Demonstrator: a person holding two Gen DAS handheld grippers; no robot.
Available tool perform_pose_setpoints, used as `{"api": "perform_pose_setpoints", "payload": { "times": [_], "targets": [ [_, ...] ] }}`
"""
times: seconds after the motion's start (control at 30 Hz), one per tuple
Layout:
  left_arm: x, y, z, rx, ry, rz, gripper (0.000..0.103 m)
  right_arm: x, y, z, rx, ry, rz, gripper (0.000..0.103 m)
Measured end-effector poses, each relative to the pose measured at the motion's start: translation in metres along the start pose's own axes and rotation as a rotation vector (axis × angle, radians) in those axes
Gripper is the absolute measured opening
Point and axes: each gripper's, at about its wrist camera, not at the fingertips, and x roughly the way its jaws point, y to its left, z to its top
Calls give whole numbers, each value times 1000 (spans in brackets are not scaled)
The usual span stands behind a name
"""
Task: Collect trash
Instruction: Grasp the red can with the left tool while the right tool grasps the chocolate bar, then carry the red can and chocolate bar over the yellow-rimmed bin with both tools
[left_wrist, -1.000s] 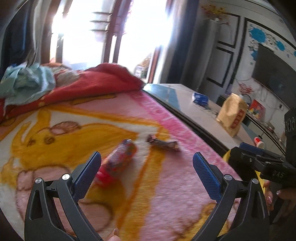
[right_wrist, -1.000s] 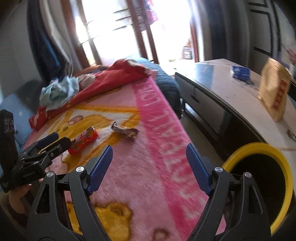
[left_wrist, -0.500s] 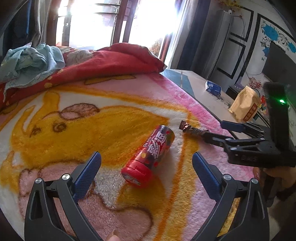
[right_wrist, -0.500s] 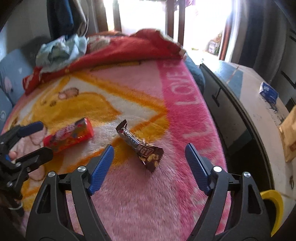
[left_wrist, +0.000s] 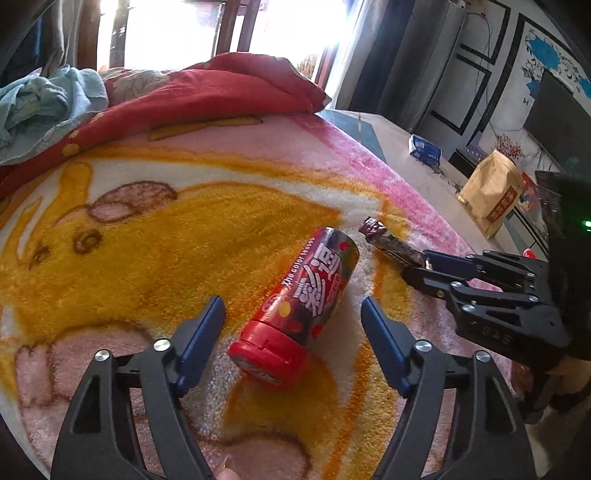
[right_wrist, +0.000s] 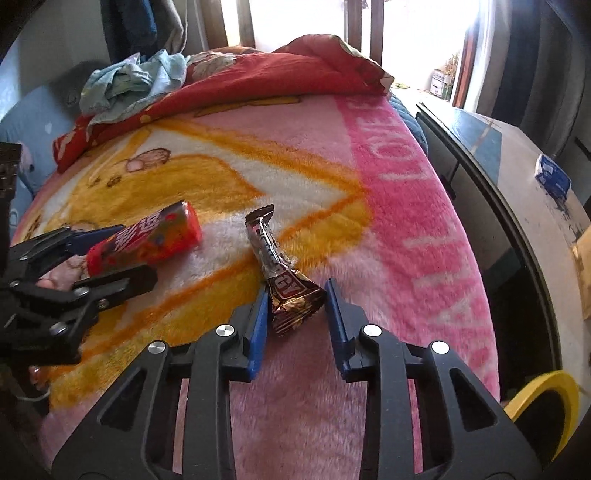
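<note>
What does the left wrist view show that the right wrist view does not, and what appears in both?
Only the left wrist view shows the dark screen on the wall and the whole brown paper bag on the cabinet.

Only the right wrist view shows the yellow bin rim beside the bed and the pink lettered blanket border.

Both show the red candy tube, the brown snack wrapper, the blue box and the red quilt, with each hand-held gripper visible in the other's view.

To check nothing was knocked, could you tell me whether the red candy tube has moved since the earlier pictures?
No: the red candy tube still lies on the blanket at its yellow-and-white edge, beside the wrapper.
</note>
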Motion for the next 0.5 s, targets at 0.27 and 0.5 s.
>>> {"api": "perform_pose_setpoints", "payload": {
  "times": [0.27, 0.5],
  "targets": [
    [1, -9, -2, 47, 15, 29, 47, -23, -13, -25, 102, -18, 10, 22],
    [-3, -21, -7, 61, 21, -32, 31, -47, -30, -48, 184, -49, 15, 22]
  ]
}}
